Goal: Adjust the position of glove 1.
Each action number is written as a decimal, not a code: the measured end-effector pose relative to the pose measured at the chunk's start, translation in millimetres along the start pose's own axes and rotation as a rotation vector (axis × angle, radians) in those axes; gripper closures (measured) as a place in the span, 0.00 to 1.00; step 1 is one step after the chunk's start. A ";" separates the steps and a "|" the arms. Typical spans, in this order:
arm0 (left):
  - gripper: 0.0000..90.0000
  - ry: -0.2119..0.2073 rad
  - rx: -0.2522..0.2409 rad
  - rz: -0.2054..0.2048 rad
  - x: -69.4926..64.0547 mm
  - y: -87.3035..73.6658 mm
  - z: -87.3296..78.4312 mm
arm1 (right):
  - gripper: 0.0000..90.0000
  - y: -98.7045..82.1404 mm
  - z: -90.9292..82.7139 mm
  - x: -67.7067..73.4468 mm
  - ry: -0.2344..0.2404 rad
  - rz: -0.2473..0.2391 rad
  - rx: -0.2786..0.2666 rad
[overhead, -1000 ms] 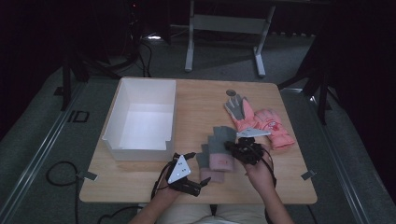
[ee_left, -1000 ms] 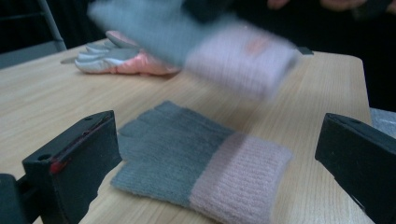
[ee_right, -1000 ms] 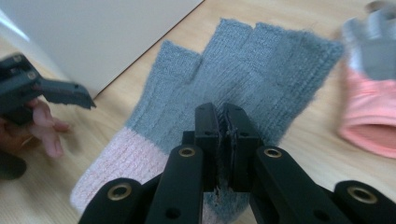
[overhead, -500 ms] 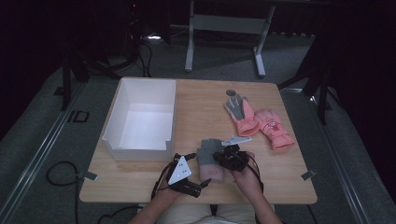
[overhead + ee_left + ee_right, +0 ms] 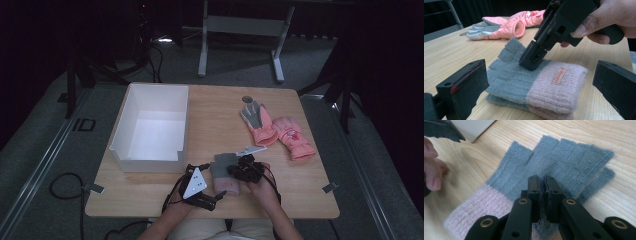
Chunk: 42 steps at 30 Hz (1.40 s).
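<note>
On the desk (image 5: 210, 107), left to right, as I see it from where I stand:

Far left: white open box (image 5: 152, 125), with nothing inside that I can make out.

Left claw (image 5: 212, 200): held low at the near edge, just left of the knit gloves; its jaws stand wide apart with nothing between them, aimed across at the gloves.

Centre, near edge: stacked pair of fingerless knit gloves (image 5: 534, 87), grey at the finger end, pink at the ribbed cuff, lying flat with one on top of the other; a small tag (image 5: 559, 75) sits on the top cuff.

Right claw (image 5: 530, 61): tipped down onto the grey part of the top glove; its jaws are pressed together and seem to pinch a little fold of the grey wool.

Far right: pair of pink padded winter gloves (image 5: 277, 131), side by side, well apart from the knit pair.

How far along: my guess is an early stage. The knit pair is gripped but lies on the desk outside the box, and the padded pair looks untouched; if the box is the goal, both pairs remain to be moved.
</note>
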<state>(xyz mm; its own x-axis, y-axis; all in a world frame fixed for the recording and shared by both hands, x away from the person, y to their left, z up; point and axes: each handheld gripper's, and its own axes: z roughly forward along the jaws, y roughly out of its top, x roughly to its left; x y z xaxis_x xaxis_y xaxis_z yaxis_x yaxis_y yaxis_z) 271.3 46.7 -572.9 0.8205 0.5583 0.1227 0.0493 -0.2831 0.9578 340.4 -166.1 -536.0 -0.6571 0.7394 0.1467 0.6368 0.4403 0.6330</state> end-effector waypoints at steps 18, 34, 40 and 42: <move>0.00 -0.076 -0.001 -0.024 0.7 15.1 -4.2 | 0.76 0.3 -25.2 -10.6 -0.032 0.005 -0.068; 0.17 -0.193 0.300 0.241 -12.9 30.9 13.5 | 0.74 7.2 -43.4 -46.0 -0.081 0.068 -0.089; 0.33 -0.191 0.337 0.384 -21.4 19.8 22.1 | 0.71 9.4 -32.7 -50.1 -0.062 0.116 -0.086; 0.36 -0.190 0.340 0.398 -21.1 17.8 23.6 | 0.68 13.5 -28.6 -50.1 -0.055 0.127 -0.090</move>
<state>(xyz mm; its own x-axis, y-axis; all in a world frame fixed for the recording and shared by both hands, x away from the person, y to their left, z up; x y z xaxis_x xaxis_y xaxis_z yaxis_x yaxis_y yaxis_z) 268.3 11.5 -564.5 0.9002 0.2148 0.3788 -0.1305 -0.6970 0.7051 370.3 -211.8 -513.0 -0.5492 0.8139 0.1895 0.6726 0.2959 0.6783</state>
